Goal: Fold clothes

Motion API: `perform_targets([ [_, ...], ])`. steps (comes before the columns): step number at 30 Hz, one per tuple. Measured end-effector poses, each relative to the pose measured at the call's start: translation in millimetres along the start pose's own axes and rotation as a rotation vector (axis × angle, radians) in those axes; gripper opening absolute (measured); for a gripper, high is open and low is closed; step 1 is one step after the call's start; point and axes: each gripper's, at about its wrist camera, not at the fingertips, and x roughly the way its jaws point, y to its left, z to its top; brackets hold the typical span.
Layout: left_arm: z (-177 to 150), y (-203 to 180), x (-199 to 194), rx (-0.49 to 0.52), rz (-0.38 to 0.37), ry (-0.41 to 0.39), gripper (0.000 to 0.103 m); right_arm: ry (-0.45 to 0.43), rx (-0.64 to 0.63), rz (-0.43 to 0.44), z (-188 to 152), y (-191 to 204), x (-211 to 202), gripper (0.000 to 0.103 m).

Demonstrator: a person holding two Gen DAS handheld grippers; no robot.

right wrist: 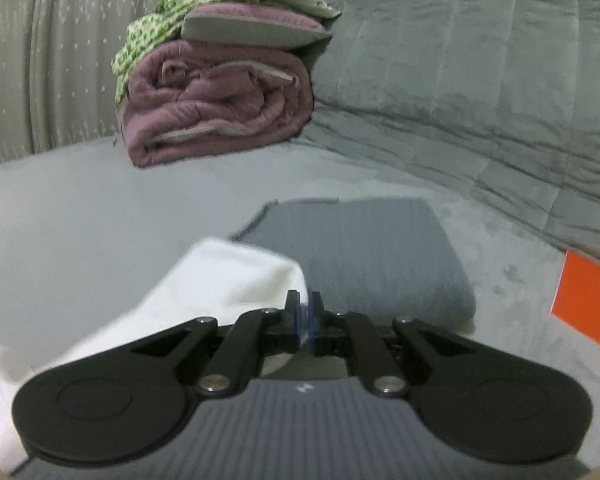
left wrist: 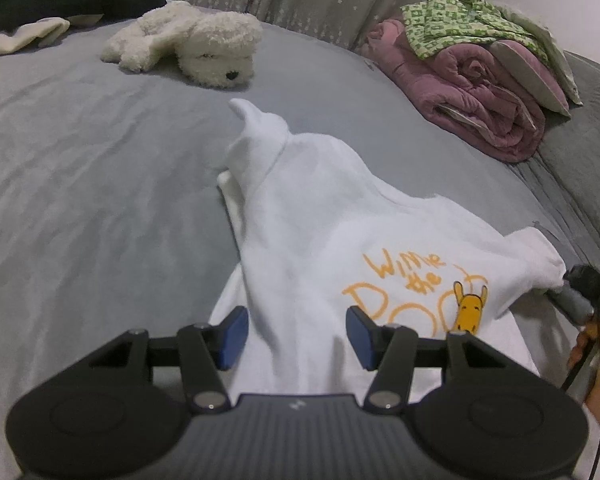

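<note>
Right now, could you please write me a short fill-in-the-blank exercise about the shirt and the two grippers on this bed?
1. The white T-shirt carries lettering printed in ____.
2. The right gripper is ____ on the shirt's cloth.
3. The left gripper has its jaws ____.
4. The green patterned garment lies on a folded ____ quilt.

Missing words: orange; shut; open; purple

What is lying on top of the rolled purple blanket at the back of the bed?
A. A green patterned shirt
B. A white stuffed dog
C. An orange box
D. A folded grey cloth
A: a green patterned shirt is draped on the purple blanket; the stuffed dog lies apart on the bed.
</note>
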Motion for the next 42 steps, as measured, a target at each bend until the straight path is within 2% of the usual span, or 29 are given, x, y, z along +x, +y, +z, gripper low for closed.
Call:
perform_targets([
  [6, 5, 7, -2, -0.010, 0.012, -0.014, 0.054, 0.030, -0.029, 0.004, -15, 0, 14, 0.006],
  [10, 10, 13, -4, -0.023, 0.024, -0.031, 0.054, 0.047, -0.009, 0.032, -10, -4, 13, 0.007],
  [15, 15, 24, -4, -0.057, 0.049, -0.040, 0.054, 0.077, 0.056, 0.100, 0, -17, 3, 0.014],
  [16, 15, 25, -4, -0.063, 0.050, -0.039, 0.054, 0.087, 0.073, 0.116, 2, -20, 1, 0.019],
  [17, 15, 26, -4, -0.068, 0.051, -0.039, 0.054, 0.096, 0.095, 0.135, 3, -23, -1, 0.030],
  [19, 15, 26, -5, -0.072, 0.053, -0.040, 0.054, 0.113, 0.137, 0.171, 6, -30, -7, 0.040],
  [27, 18, 39, -5, -0.133, 0.050, -0.052, 0.054, 0.199, 0.262, 0.292, 15, -44, -43, 0.040],
  [32, 20, 49, -5, -0.180, 0.047, -0.060, 0.053, 0.255, 0.276, 0.397, 15, -36, -73, 0.040],
  [42, 20, 69, 2, -0.283, 0.044, -0.078, 0.034, 0.376, 0.280, 0.532, -10, -28, -107, 0.040],
])
